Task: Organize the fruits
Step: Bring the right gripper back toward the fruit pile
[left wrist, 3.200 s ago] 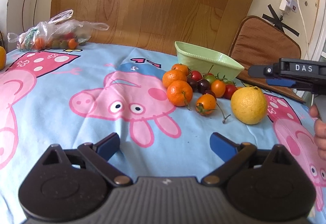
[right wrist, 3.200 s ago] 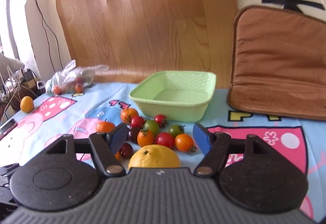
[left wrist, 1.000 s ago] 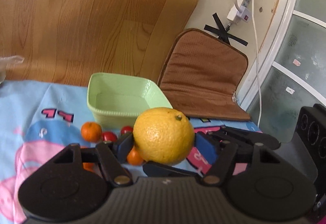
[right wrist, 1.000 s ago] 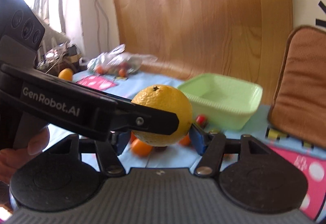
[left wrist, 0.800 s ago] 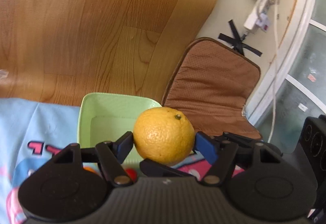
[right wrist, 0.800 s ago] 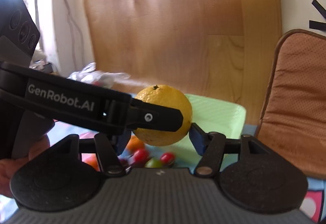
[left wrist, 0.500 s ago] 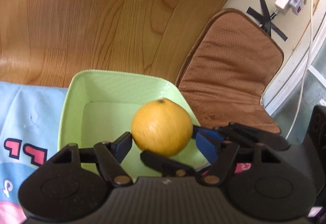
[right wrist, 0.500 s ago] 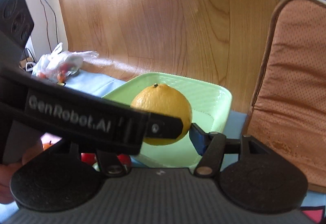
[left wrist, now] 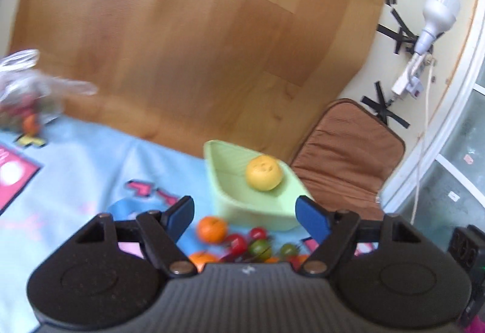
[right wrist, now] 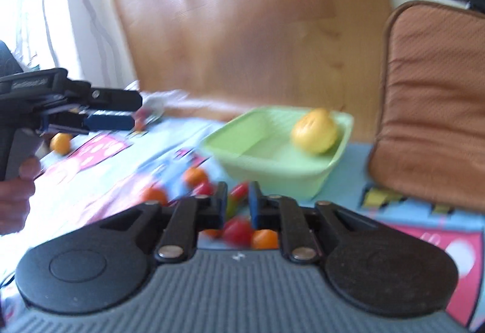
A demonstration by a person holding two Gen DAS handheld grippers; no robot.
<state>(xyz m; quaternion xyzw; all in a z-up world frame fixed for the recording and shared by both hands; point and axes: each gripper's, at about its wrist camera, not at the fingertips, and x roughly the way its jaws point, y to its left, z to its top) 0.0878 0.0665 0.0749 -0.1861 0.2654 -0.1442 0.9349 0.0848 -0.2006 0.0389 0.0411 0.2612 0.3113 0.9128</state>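
A big yellow citrus fruit (left wrist: 263,177) (right wrist: 315,131) lies inside the pale green square bowl (left wrist: 242,205) (right wrist: 272,169) on the cartoon-print cloth. In front of the bowl sits a heap of small oranges (left wrist: 211,229) (right wrist: 195,176) and cherry tomatoes (left wrist: 236,243) (right wrist: 238,230). My left gripper (left wrist: 246,216) stands back from the bowl with its jaws opening and nothing between them; it also shows from the side in the right wrist view (right wrist: 121,110). My right gripper (right wrist: 238,205) is shut and empty, low over the tomato heap.
A brown cushion (left wrist: 348,157) (right wrist: 430,102) leans at the right behind the bowl. A clear plastic bag of small fruit (left wrist: 24,99) lies at the far left by the wooden board. A lone orange (right wrist: 60,142) rests at the cloth's left edge. A person's hand (right wrist: 15,184) holds the left gripper.
Both grippers held the yellow fruit over the bowl; now it lies in the bowl. Both grippers have pulled back from it, the right one has shut and the left has spread wider.
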